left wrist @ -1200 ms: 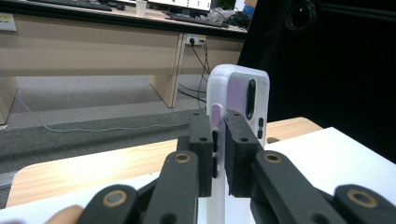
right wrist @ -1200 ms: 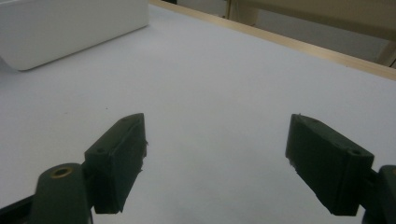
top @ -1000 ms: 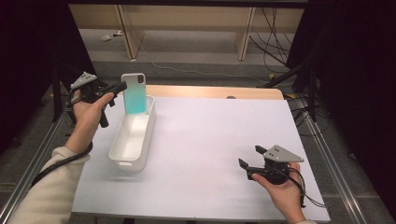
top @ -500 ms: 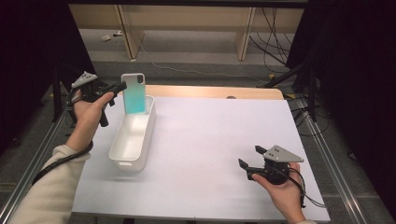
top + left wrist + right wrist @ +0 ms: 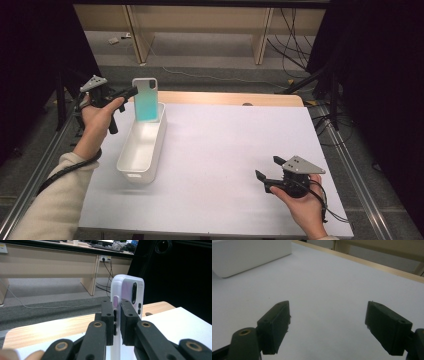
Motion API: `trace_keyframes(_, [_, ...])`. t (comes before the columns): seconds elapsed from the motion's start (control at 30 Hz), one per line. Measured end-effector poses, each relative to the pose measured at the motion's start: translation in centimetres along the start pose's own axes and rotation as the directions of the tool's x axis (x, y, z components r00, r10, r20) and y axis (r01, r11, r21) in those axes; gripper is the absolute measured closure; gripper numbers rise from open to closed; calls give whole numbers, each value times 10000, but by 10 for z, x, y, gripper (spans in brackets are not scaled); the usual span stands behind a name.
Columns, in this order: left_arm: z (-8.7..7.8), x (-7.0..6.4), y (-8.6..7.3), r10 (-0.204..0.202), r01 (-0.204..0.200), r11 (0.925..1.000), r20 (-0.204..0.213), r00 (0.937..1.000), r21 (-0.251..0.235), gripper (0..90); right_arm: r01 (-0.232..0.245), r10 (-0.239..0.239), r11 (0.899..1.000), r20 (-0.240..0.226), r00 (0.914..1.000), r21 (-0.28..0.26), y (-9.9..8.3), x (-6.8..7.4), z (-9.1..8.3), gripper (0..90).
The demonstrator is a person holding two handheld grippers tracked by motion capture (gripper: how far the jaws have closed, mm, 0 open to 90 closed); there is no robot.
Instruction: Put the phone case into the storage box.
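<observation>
Teal-backed phone case (image 5: 146, 99) — upright, white rim — pinched by left gripper (image 5: 131, 92)

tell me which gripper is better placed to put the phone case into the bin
Left. The left gripper is shut on the phone case, upright above the white bin; the right gripper sits open, far off.

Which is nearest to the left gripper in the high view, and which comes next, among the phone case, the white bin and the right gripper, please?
1. Phone case: clamped upright in the left gripper, at the bin's far end.
2. White bin: just below and beside it, on the table's left.
3. Right gripper: open, far across at the near right.
</observation>
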State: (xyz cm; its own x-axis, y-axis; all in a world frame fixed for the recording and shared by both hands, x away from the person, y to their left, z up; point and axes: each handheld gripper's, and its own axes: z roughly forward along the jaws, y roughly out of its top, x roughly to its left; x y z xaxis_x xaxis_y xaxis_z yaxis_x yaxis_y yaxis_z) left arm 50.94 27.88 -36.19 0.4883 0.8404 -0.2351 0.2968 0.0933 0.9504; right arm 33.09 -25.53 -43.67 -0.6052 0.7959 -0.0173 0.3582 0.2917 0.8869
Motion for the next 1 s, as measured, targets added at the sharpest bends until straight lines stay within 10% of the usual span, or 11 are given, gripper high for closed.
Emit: trace_keyframes(1.0, [9,8,-4,-52,55,9999,-194,9998,153,825,77,-77,10000,-34,10000,16,-1,0,2,215])
